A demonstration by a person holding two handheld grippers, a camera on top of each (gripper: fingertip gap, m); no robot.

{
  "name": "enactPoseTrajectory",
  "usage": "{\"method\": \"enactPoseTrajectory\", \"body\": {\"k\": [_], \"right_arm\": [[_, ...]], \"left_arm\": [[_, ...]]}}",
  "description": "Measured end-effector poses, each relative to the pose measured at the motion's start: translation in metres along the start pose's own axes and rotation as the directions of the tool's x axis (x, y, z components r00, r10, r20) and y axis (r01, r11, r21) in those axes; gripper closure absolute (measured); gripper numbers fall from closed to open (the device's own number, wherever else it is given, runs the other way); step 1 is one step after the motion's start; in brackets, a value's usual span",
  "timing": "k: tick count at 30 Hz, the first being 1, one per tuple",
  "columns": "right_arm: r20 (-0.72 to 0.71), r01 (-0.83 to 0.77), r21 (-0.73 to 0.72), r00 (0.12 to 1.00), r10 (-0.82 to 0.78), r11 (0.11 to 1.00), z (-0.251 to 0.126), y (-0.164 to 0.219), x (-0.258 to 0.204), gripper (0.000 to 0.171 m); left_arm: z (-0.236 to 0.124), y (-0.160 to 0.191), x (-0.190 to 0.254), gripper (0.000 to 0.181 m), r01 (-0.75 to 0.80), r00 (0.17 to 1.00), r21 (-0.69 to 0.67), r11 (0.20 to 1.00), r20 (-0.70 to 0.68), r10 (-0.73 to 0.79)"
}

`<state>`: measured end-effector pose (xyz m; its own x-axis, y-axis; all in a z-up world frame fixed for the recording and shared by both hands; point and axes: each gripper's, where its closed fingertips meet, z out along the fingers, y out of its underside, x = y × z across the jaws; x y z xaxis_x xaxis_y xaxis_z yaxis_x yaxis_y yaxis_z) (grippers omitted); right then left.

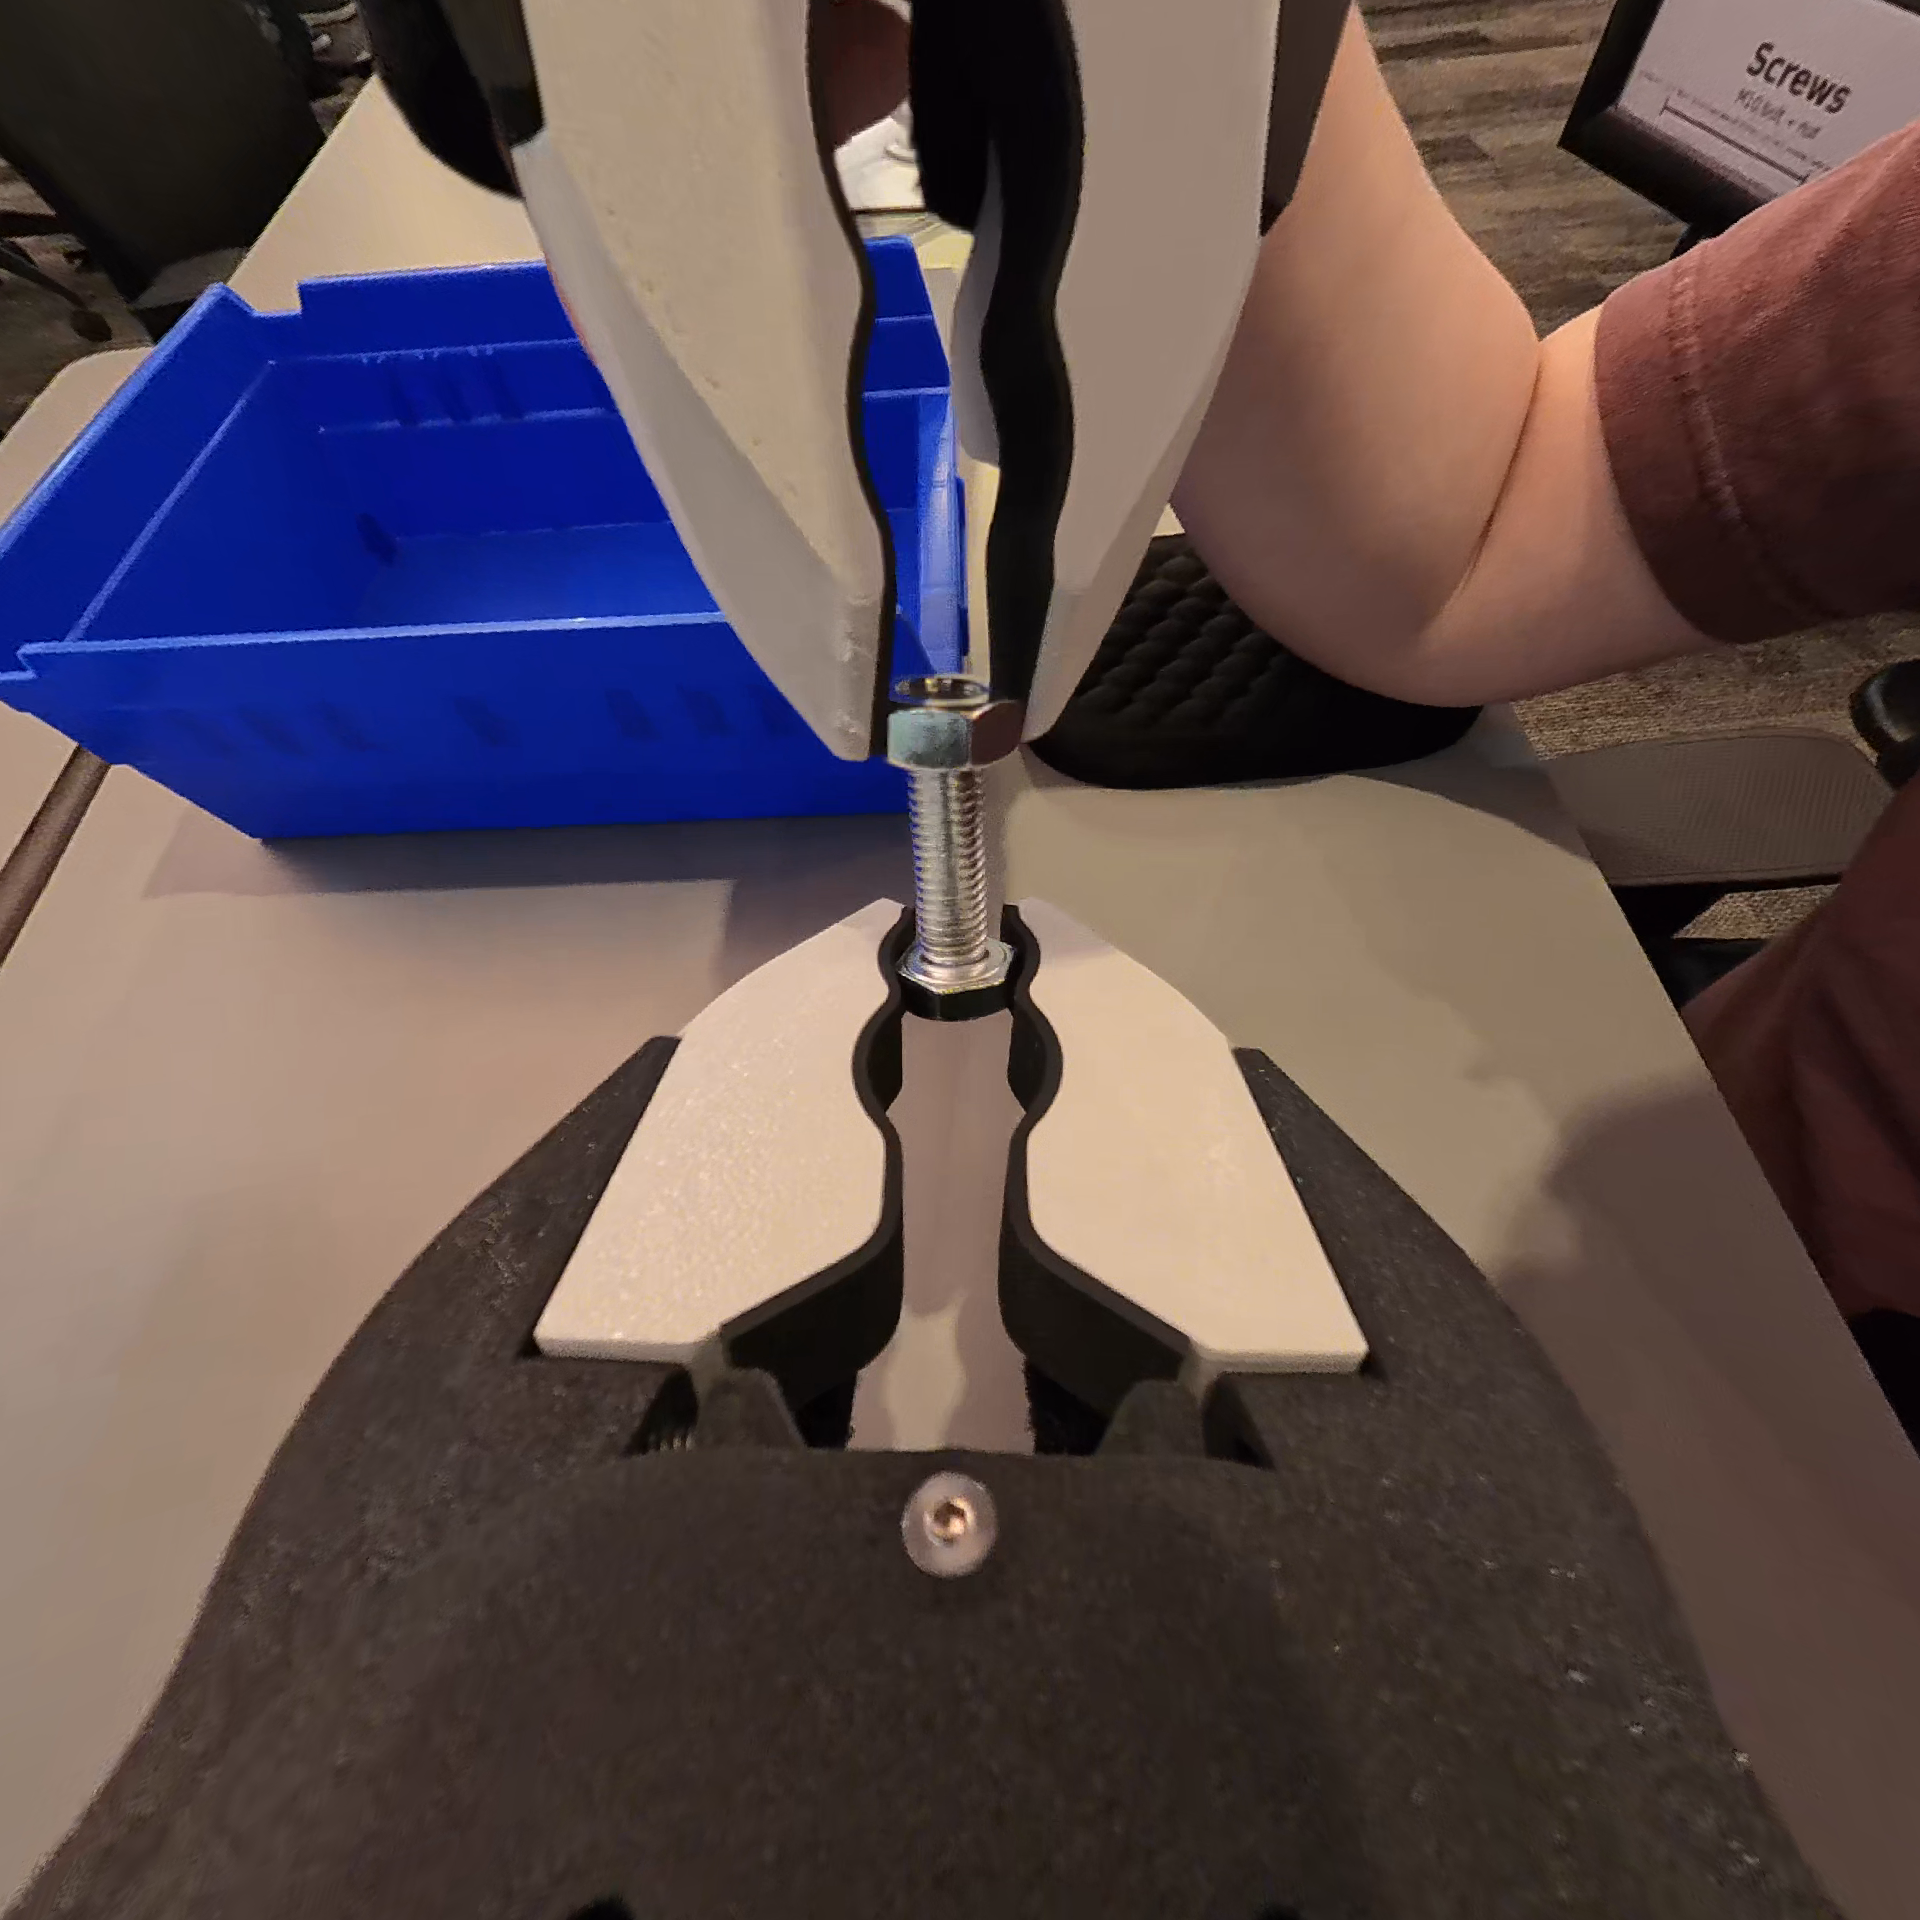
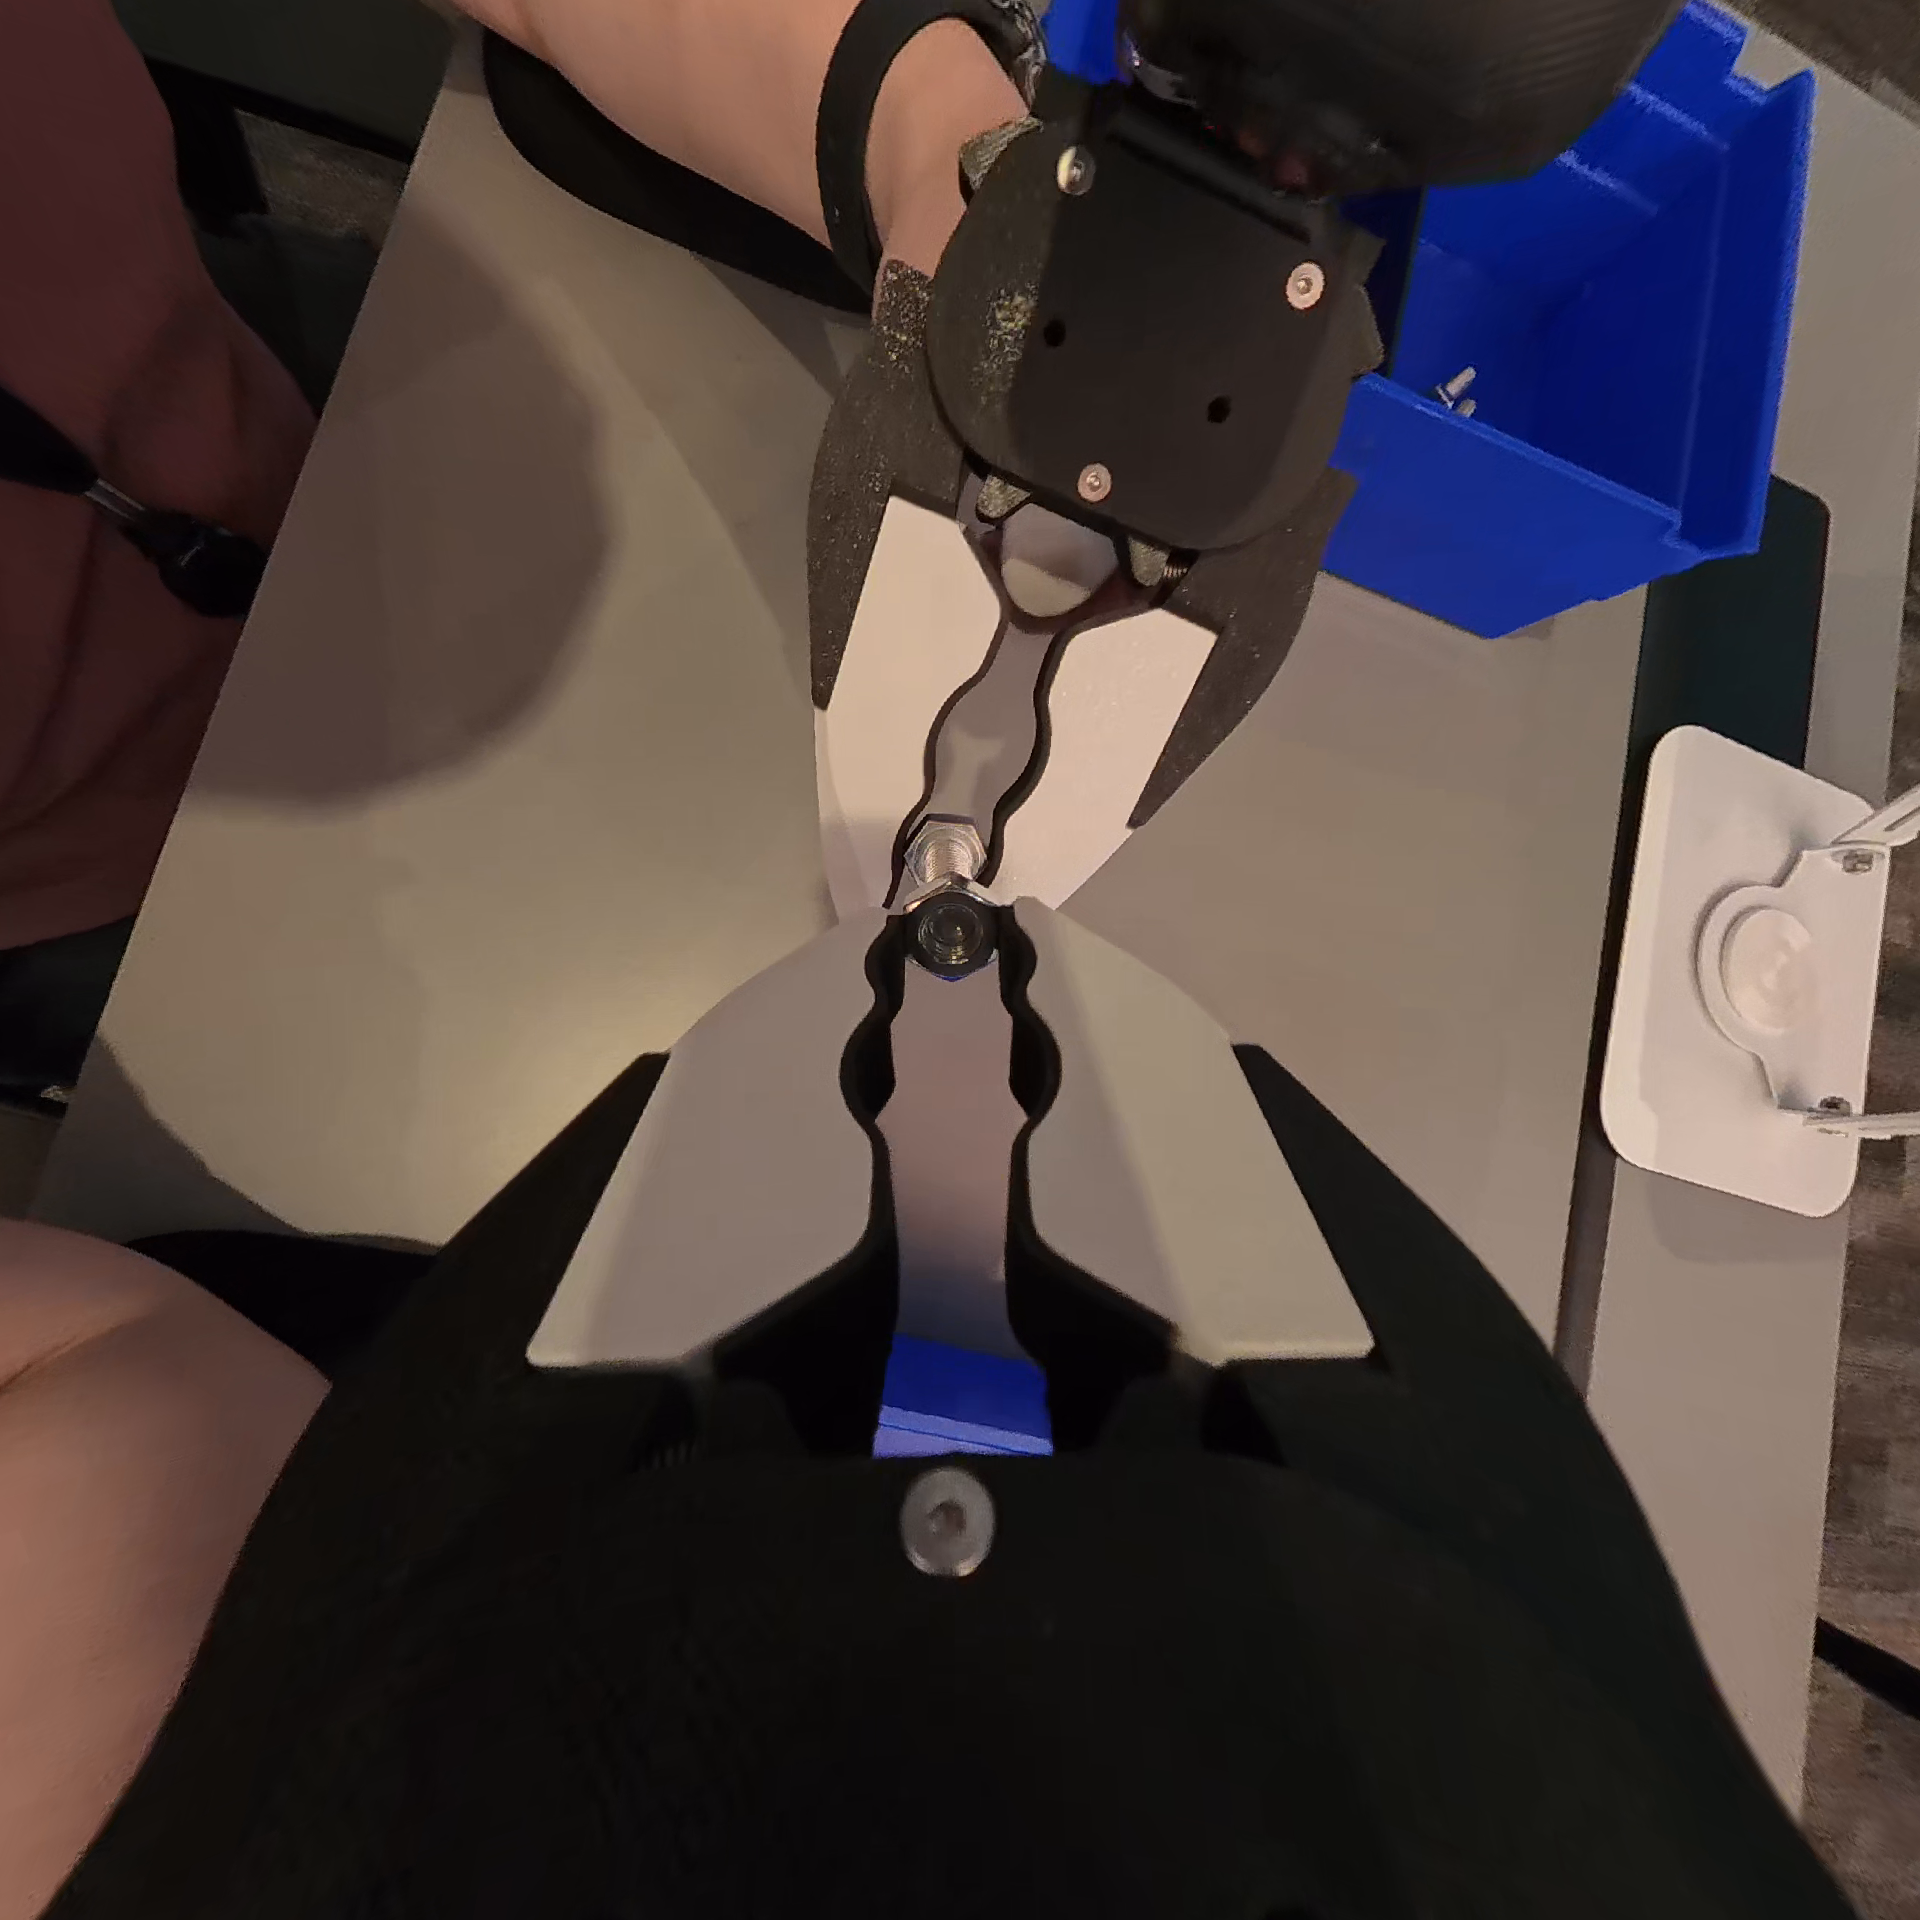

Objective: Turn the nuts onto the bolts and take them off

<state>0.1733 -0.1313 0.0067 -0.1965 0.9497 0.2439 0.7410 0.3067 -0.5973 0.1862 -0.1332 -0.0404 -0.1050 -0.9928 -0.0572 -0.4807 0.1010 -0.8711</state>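
My left fingers [image 1: 951, 961] are clamped on the bolt's [image 1: 948, 852] head, holding the bolt upright above the grey worktop [image 1: 364, 1039]. My right fingers [image 2: 948, 940] come down from above and are clamped on the nut [image 1: 940, 717], which sits at the top end of the thread. A blue bin [image 1: 416, 582] stands on the far left of the worktop, just behind the bolt.
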Motion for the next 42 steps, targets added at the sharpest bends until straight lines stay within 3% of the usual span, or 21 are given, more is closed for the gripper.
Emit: {"method": "enactPoseTrajectory", "body": {"k": [8,16,23,31,39,42], "right_arm": [[-0.024,-0.099,-0.018,0.995,0.099,0.995,0.002,0.006,0.012,0.153],[-0.089,-0.343,0.073,0.933,0.349,0.936,0.001,-0.004,0.045,0.153],[-0.098,-0.549,0.195,0.813,0.573,0.813,0.001,-0.018,0.066,0.153],[-0.141,-0.489,0.271,0.832,0.537,0.829,-0.005,-0.028,0.075,0.152],[-0.178,-0.344,0.37,0.885,0.429,0.863,-0.02,-0.042,0.078,0.132],[-0.208,-0.202,0.516,0.913,0.351,0.833,-0.034,-0.063,0.084,0.118]], "left_arm": [[0.0,0.004,-0.011,0.166,0.043,0.998,-0.018,0.999,0.054,-0.042],[-0.017,0.001,-0.048,0.166,0.017,0.941,-0.034,0.999,0.338,-0.005],[-0.038,-0.001,-0.071,0.166,0.013,0.845,-0.061,0.998,0.534,0.021],[-0.049,-0.008,-0.074,0.166,0.038,0.85,0.007,0.999,0.525,-0.036],[-0.062,-0.025,-0.071,0.166,0.067,0.873,0.137,0.988,0.471,-0.125],[-0.071,-0.036,-0.07,0.166,0.05,0.881,0.22,0.974,0.449,-0.147]]}}
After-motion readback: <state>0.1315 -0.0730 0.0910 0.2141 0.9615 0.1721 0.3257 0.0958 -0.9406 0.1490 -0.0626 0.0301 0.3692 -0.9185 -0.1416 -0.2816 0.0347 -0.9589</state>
